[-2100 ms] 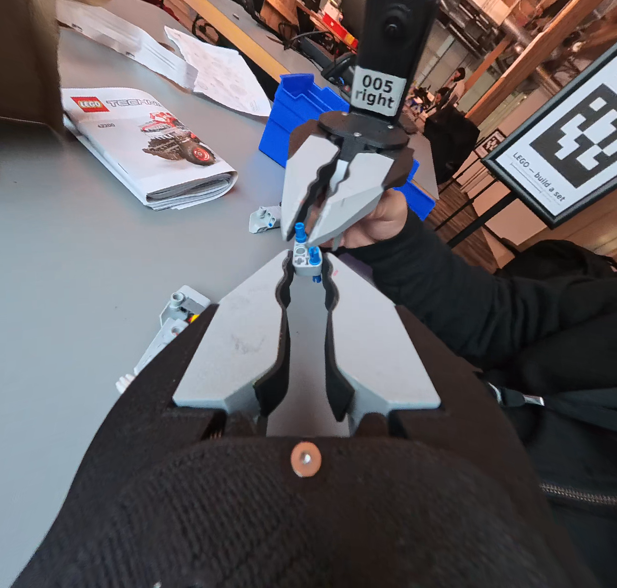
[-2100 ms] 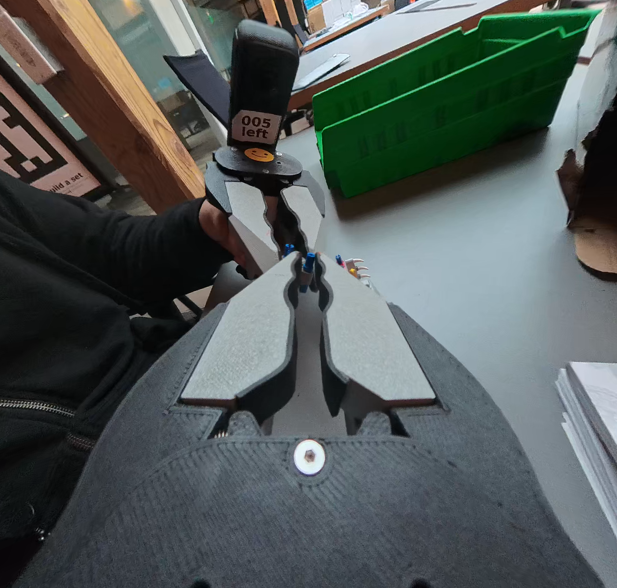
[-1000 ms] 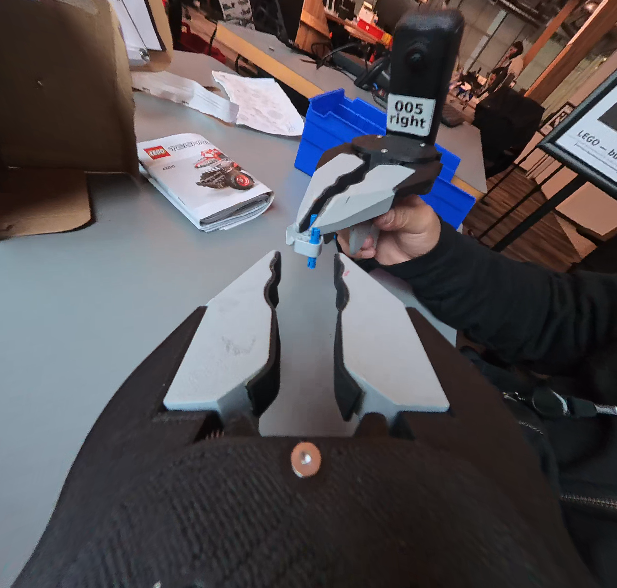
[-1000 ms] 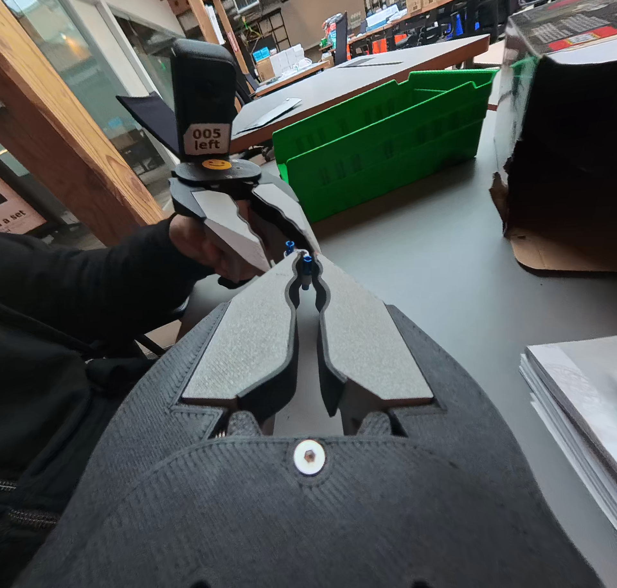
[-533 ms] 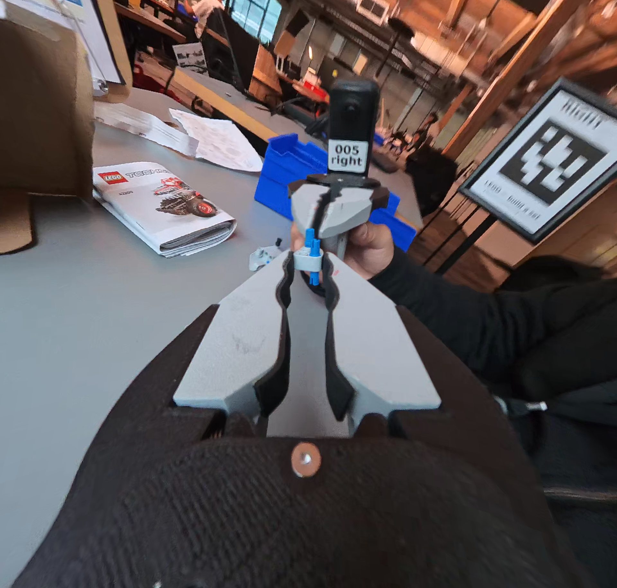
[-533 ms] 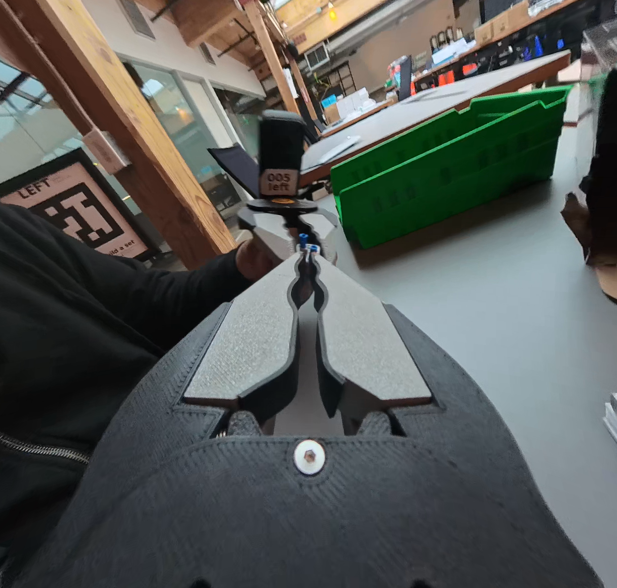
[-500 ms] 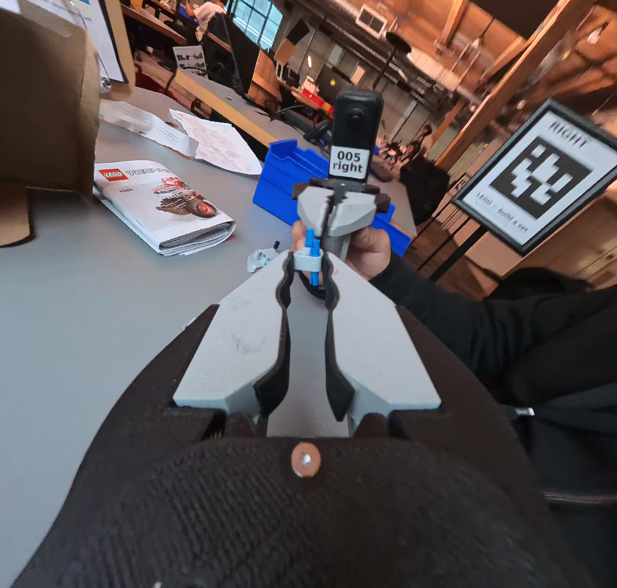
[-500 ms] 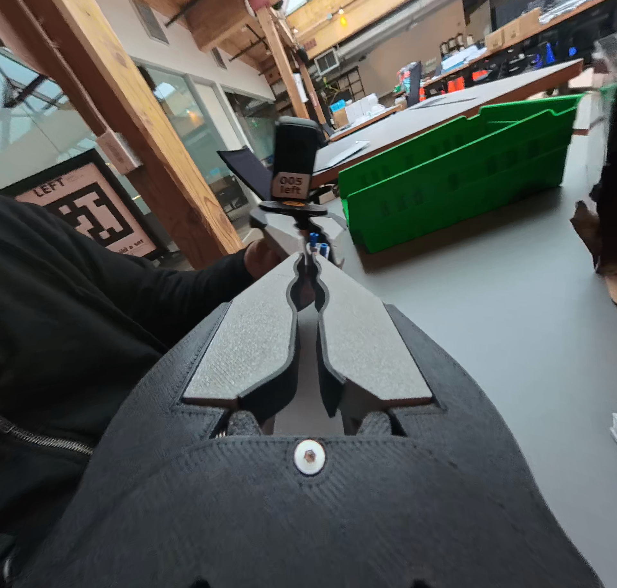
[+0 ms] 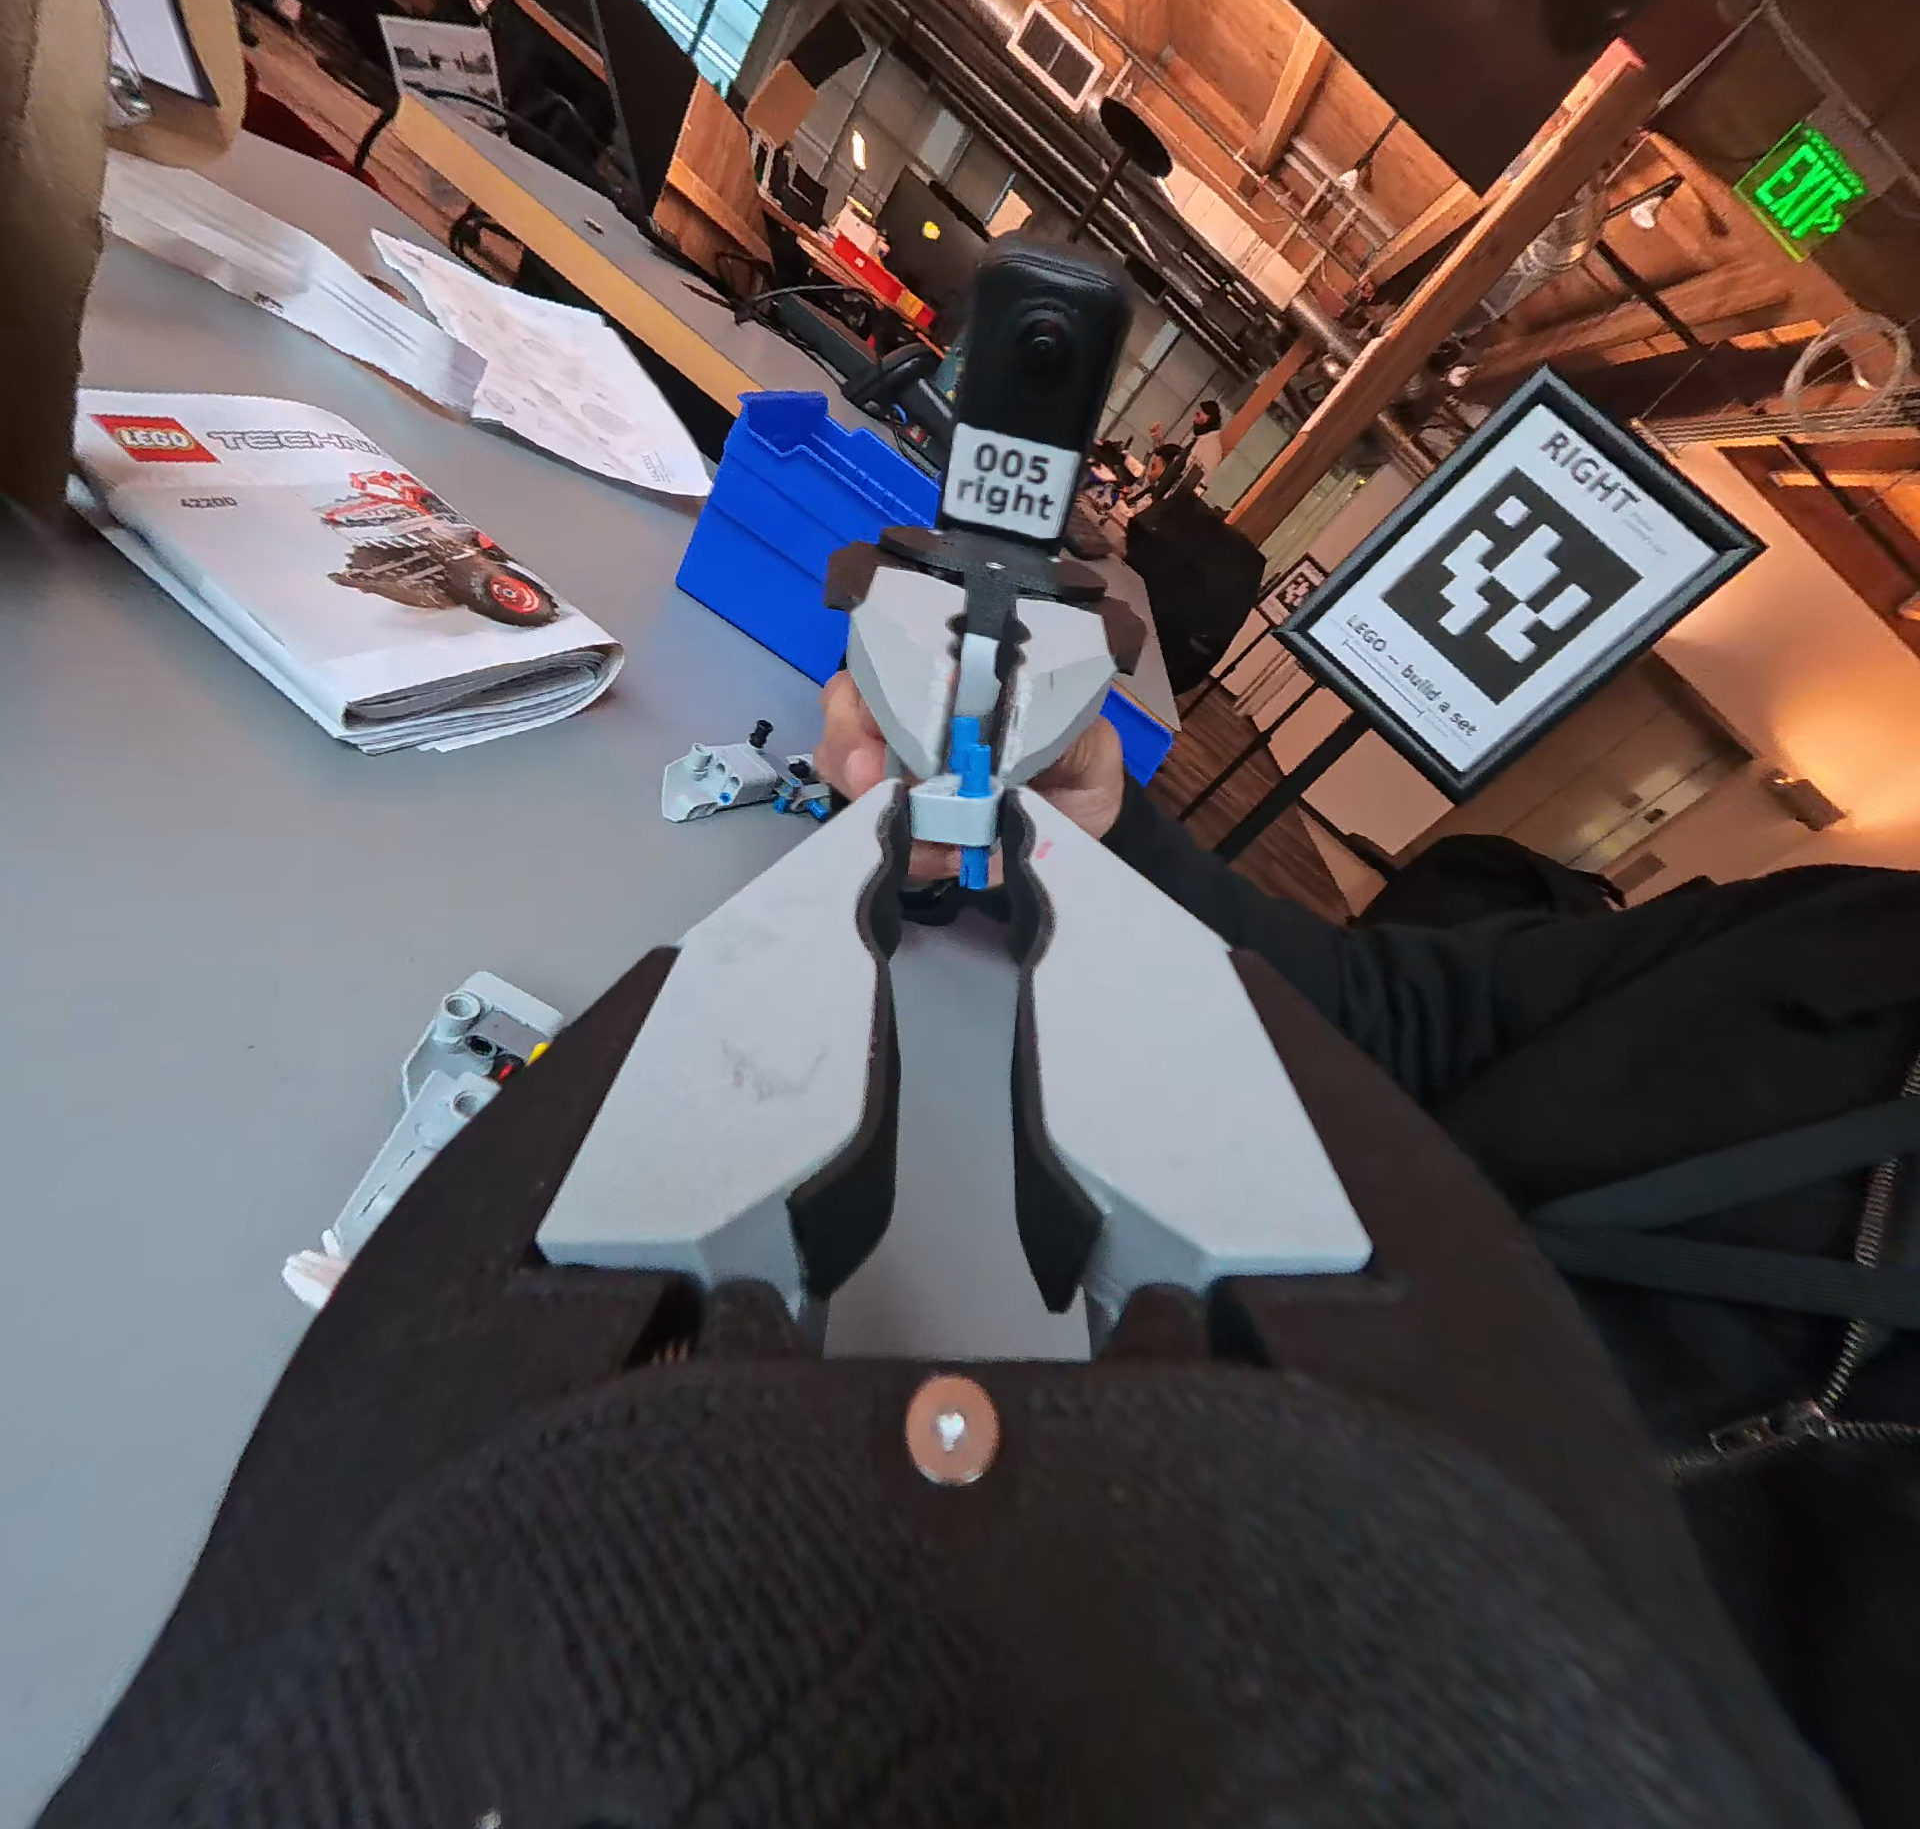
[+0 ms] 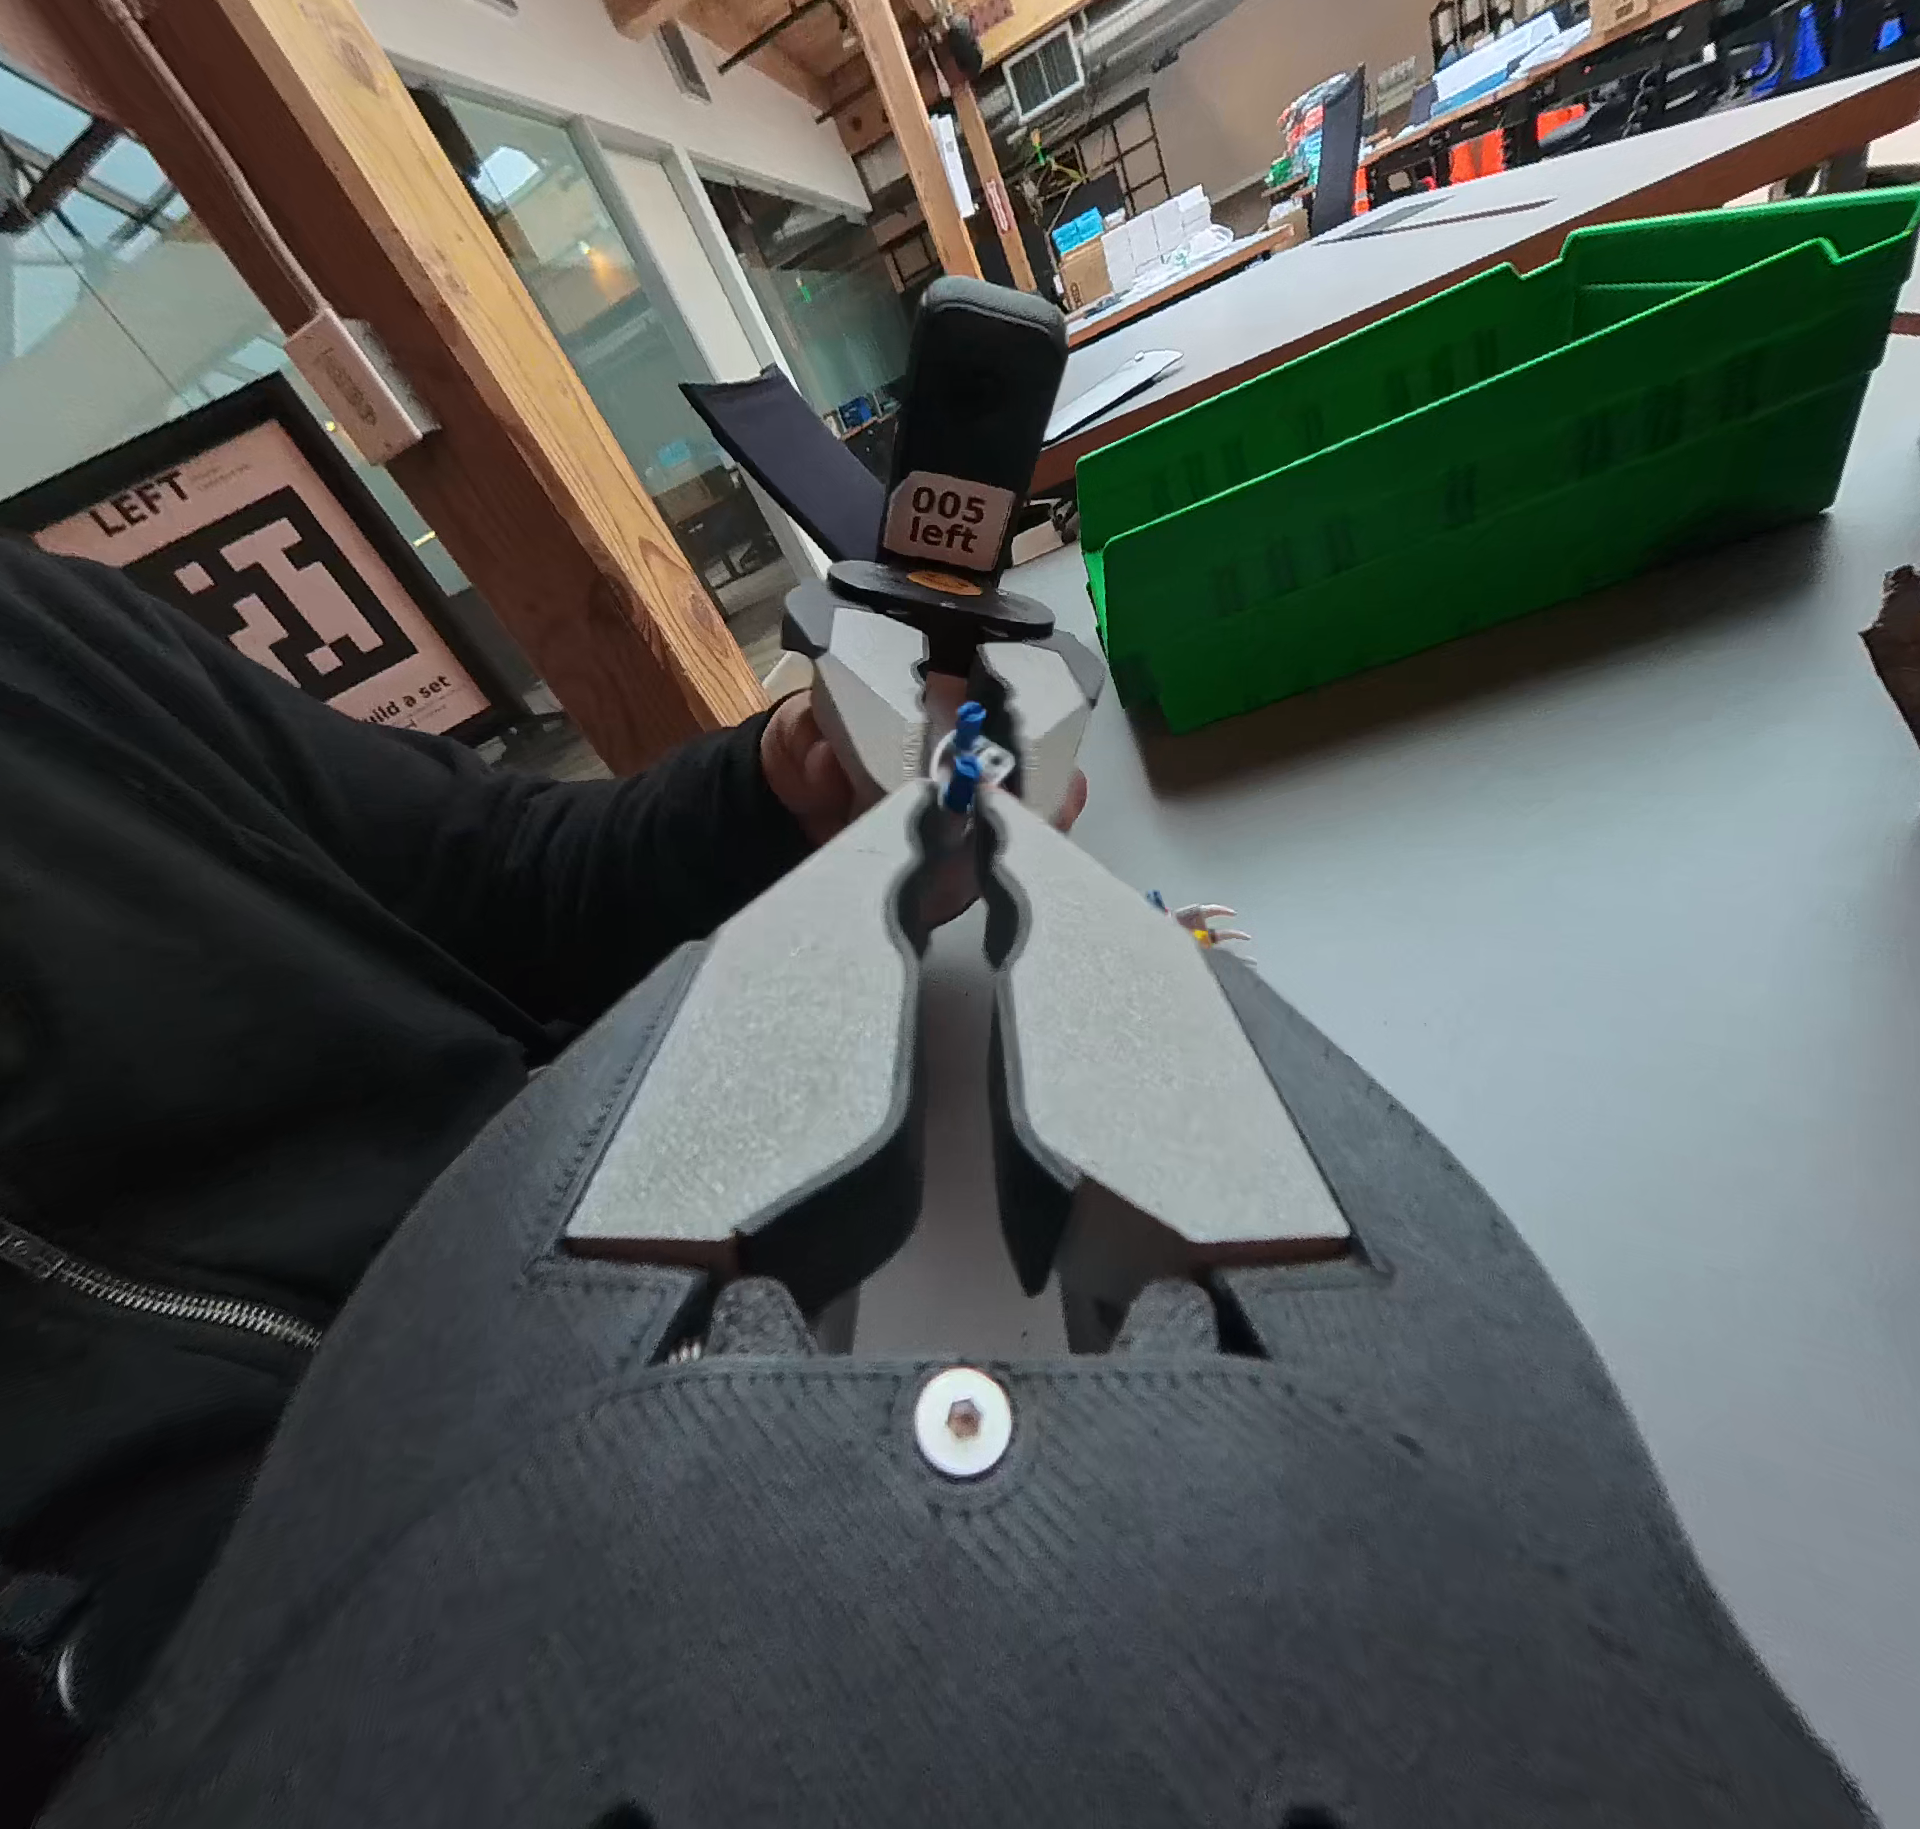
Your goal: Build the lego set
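Held the grey connector (image 9: 954, 811) in the air over the near edge of the table (image 9: 208, 896), clamped across its width in the tips of the left gripper (image 9: 951, 823). Pinched a blue pin (image 9: 968, 740), standing up out of that connector, between the nearly closed tips of the right gripper (image 9: 975, 756), nose to nose with the other. Showed the same meeting in the right wrist view: right gripper (image 10: 961, 815) narrowed on a blue pin (image 10: 961, 777), left gripper (image 10: 961, 756) just behind.

Could not see into the blue bin (image 9: 790, 522) beyond the right gripper, only its outer wall and rim. Could not see into the nested green bins (image 10: 1507, 491) either.

Left open grey tabletop to the left of the tongs, bounded by a folded booklet (image 9: 343, 574), loose sheets (image 9: 520, 377) and a cardboard box (image 9: 42, 221). Kept clear of a small grey sub-assembly (image 9: 727, 777) lying near the right hand, a longer grey assembly (image 9: 457, 1062) half hidden beside the left gripper's body, and a clawed piece (image 10: 1210, 922) just beside the right gripper.

Differed from a second before, when the left tongs stood spread and the connector hung from the right pair alone; matched the grip of half a second before.
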